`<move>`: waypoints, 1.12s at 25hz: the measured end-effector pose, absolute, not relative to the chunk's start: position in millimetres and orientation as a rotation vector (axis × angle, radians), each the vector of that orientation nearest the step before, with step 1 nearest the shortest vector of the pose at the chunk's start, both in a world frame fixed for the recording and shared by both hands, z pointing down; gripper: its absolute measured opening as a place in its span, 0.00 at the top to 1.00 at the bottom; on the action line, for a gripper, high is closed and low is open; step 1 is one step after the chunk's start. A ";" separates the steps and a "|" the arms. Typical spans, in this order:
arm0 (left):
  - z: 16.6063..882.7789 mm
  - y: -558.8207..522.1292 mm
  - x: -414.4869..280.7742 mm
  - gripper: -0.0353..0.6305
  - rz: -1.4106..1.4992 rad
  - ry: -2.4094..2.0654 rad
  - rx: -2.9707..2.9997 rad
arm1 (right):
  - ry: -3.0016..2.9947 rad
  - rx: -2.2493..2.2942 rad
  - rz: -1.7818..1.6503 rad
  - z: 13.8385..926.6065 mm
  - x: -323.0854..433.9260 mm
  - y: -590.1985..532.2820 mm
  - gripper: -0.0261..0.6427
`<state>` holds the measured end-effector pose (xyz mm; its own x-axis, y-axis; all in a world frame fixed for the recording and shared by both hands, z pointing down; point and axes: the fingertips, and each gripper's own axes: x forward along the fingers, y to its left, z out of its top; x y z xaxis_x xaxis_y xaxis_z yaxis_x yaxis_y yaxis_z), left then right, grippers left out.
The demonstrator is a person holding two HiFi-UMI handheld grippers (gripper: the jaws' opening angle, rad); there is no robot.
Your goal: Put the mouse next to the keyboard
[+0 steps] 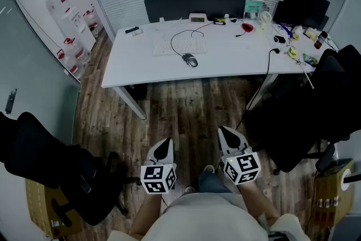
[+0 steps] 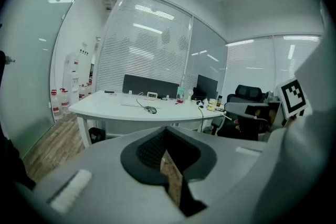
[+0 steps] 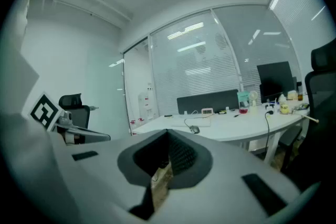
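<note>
White desk [image 1: 141,65] stands at the far side of the room, across a stretch of wood-plank floor [image 1: 186,107]. On it lies a pale keyboard [image 1: 179,45], and the dark mouse [image 1: 190,60] sits at the keyboard's near right corner, so close that I cannot tell whether they touch. Its cable loops back over the keys.

Near me, low in the head view, I hold both tools well apart from the desk. The left gripper [image 1: 163,145] has its jaws pressed together with nothing between them, and the right gripper [image 1: 228,134] is the same: closed and empty. Both point toward the desk.

As I judge it, the task has not begun; this is the approach step. The next move calls for crossing the floor to the desk's near edge, between the black chairs at left and right. Then I would open one set of jaws, probably the right since the mouse lies toward that side, and come down over the mouse's sides, minding the cable so it does not drag the keyboard.
</note>
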<state>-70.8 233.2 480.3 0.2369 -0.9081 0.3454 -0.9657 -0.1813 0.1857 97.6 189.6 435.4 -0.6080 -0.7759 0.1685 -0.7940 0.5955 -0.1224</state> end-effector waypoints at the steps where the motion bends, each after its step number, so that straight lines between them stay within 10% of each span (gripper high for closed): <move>1: 480.2 238.7 -68.4 0.93 0.217 -1.720 2.160 | -2.720 1.341 0.282 434.9 98.3 195.8 0.96; 22: 470.6 308.0 -73.6 0.84 0.131 -1.675 2.232 | -2.747 1.263 0.266 429.8 73.1 266.5 0.95; 28: 470.4 310.3 -77.1 0.68 0.089 -1.663 2.225 | -2.742 1.197 0.268 433.8 66.3 270.5 0.61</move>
